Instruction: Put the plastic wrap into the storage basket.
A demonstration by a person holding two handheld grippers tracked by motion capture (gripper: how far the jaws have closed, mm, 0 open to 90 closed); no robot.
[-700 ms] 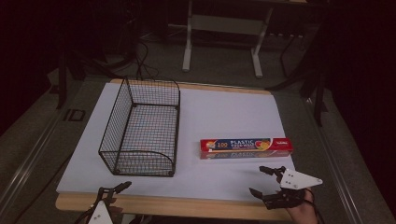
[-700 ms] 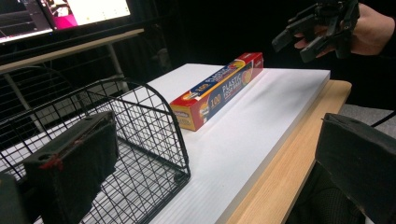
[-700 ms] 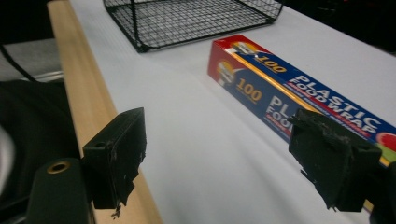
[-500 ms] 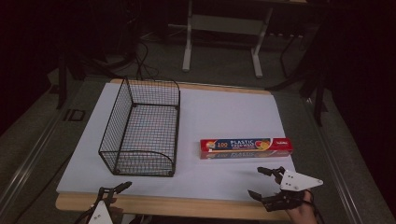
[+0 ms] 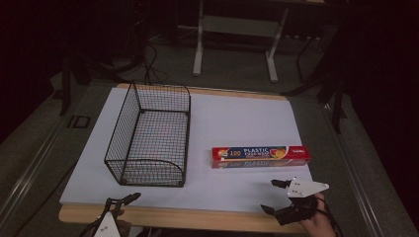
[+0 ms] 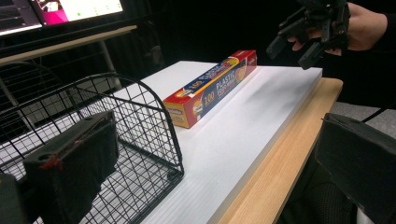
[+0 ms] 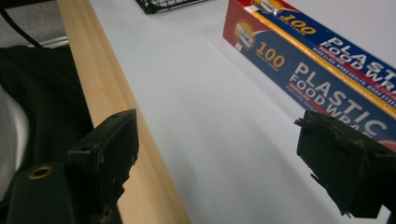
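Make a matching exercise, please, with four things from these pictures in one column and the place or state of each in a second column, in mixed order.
Things:
1. wire basket
2. plastic wrap box
3. right gripper
4. left gripper

Places or states:
A. open, at the near edge of the table, just in front of the basket
B. lying flat on the white board, to the right of the basket
C. open, near the right front corner, close to the box
D. standing empty on the left part of the white board

Pairs: 1-D, 2-B, 3-C, 4-A
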